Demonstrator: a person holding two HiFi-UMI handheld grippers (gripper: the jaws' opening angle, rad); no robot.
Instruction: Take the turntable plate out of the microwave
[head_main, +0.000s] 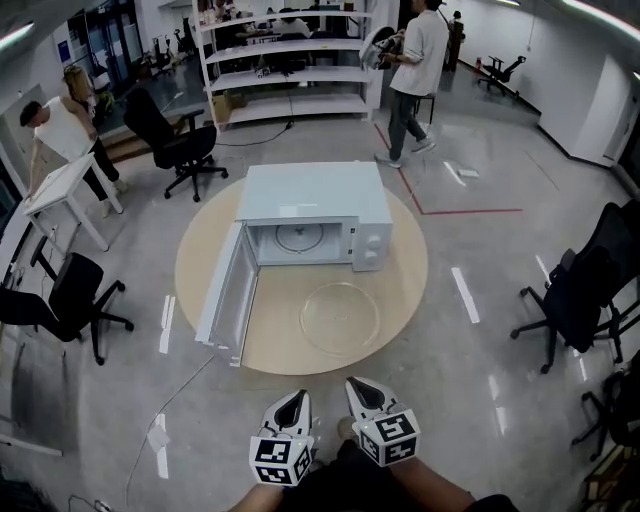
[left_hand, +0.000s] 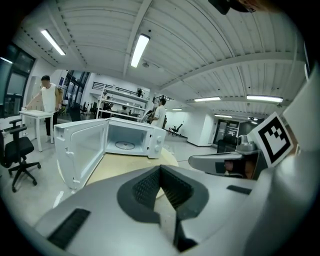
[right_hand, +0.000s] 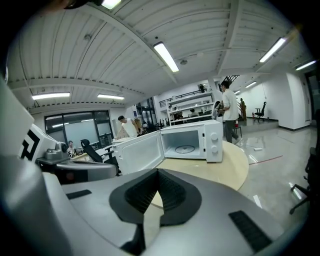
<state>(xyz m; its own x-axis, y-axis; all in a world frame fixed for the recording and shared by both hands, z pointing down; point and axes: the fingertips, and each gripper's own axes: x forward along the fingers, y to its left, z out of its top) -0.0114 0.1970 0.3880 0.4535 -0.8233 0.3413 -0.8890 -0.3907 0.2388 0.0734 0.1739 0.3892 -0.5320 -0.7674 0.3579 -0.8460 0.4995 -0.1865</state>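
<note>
Round table (head_main: 400, 270) bears the open microwave (head_main: 310, 205). Its turntable plate (head_main: 340, 318) lies just before it, seemingly already out, so your left gripper (head_main: 291, 400) and right gripper (head_main: 362, 388) are clenched and empty.

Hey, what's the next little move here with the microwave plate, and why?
Probably nothing more to lift: the turntable plate already lies on the table in front of the microwave, and the left gripper and right gripper are shut, empty, short of the table. If anything, swing the open door shut.
</note>
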